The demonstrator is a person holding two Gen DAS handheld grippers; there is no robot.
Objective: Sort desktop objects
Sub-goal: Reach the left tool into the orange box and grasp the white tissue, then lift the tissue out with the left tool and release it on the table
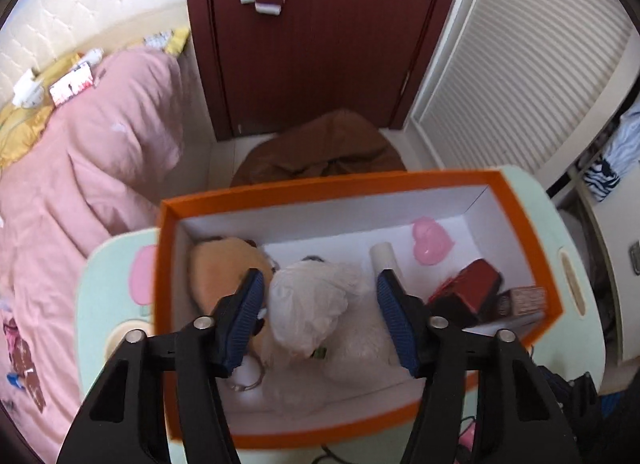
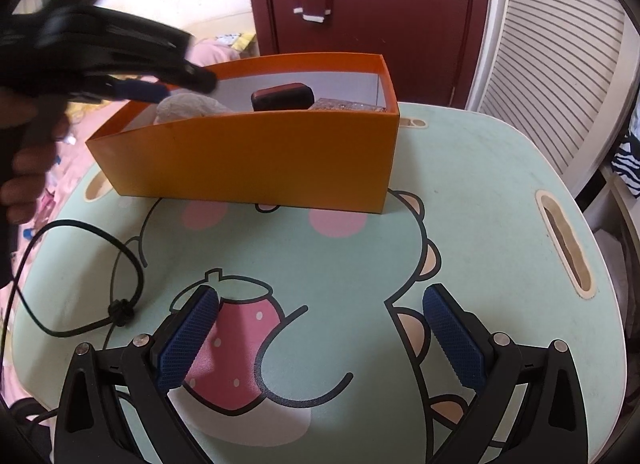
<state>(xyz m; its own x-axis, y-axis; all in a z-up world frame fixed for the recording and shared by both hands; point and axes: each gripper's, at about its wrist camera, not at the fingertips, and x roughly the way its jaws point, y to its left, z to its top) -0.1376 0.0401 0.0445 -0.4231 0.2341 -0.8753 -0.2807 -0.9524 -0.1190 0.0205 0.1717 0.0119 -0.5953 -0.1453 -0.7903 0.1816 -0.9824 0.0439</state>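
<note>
An orange box with a white inside stands on the mint-green cartoon table. In it lie a tan plush, a crumpled white bag, a pink heart, a white tube, a dark red case and a small brown patterned box. My left gripper hangs over the box, its jaws partly apart around the white bag, with a gap on the right side. In the right wrist view it is a dark blur above the box's left end. My right gripper stands open over the strawberry print, holding nothing.
A black cable loops on the table's left side, and a hand slot is cut near its right edge. A pink quilt covers the bed at left. Beyond the table are a brown cushion, a dark red door and slatted panels.
</note>
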